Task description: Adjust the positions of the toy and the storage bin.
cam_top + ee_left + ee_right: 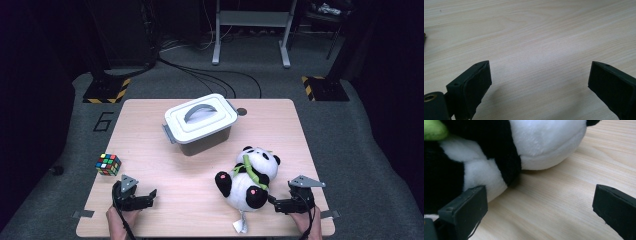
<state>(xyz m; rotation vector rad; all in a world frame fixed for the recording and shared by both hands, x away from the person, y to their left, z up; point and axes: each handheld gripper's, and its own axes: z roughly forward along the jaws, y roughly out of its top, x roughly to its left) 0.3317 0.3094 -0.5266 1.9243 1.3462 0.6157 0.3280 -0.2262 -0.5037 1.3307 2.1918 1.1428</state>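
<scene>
The plush panda (pixel 250 175) lay on its back near the right front of the pale wood-grain worktop (pixel 165 165), soft white pile with black limbs and ears, a green bamboo stalk (pixel 251 172) across its chest and a white tag (pixel 240 223) trailing toward the near edge. The right tool (pixel 278 204) sat just beside the panda's near right side, its flat black padded jaws spread wide; in the right gripper view one jaw stood against the fur while bare worktop lay between them. The left tool (pixel 145 197) rested at the near left, jaws likewise spread over bare wood. A multicoloured puzzle cube (pixel 108 164) stood near the left edge. Farther back sat a rounded rectangular grey plastic box (pixel 202 140) with a white latched lid (pixel 200 117) and arched handle.
</scene>
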